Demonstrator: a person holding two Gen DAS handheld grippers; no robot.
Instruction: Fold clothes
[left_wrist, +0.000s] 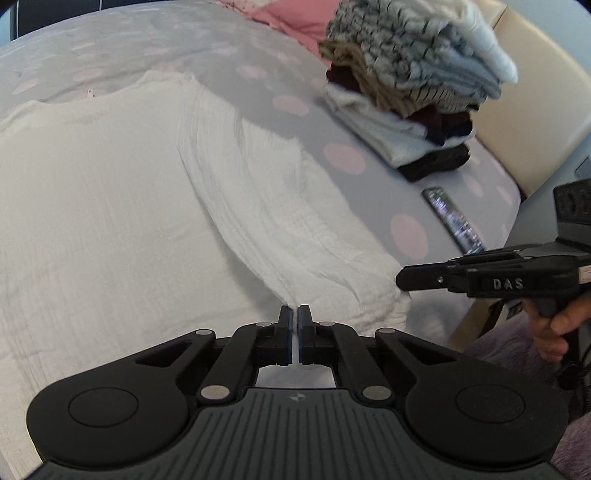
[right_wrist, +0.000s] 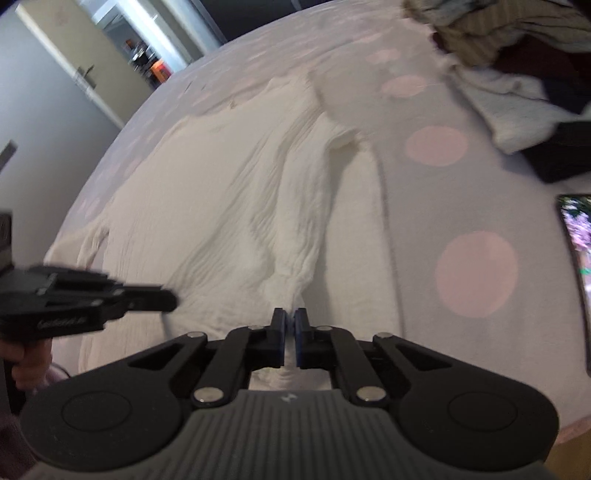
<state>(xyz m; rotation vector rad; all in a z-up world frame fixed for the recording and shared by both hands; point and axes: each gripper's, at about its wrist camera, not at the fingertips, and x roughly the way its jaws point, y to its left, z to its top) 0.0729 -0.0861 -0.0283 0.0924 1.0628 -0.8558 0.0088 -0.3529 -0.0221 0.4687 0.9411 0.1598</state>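
White garment spread flat on the bed, sleeve folded inward over the body. Right of the garment: bare spotted sheet, open for movement, narrowing toward the phone near the bed's right edge. Beyond the garment to the right, well apart: stack of folded clothes at the bed's far corner. Garment's near hem close to the bed's front edge; little room there.

Left tool angled down over the garment's near hem, fingers together, cloth pinched between them. Right tool likewise tilted down at the garment's right near corner, closed on a raised ridge of fabric. Right tool just off the garment's right edge in the left wrist view, hand wrapped around its grip.
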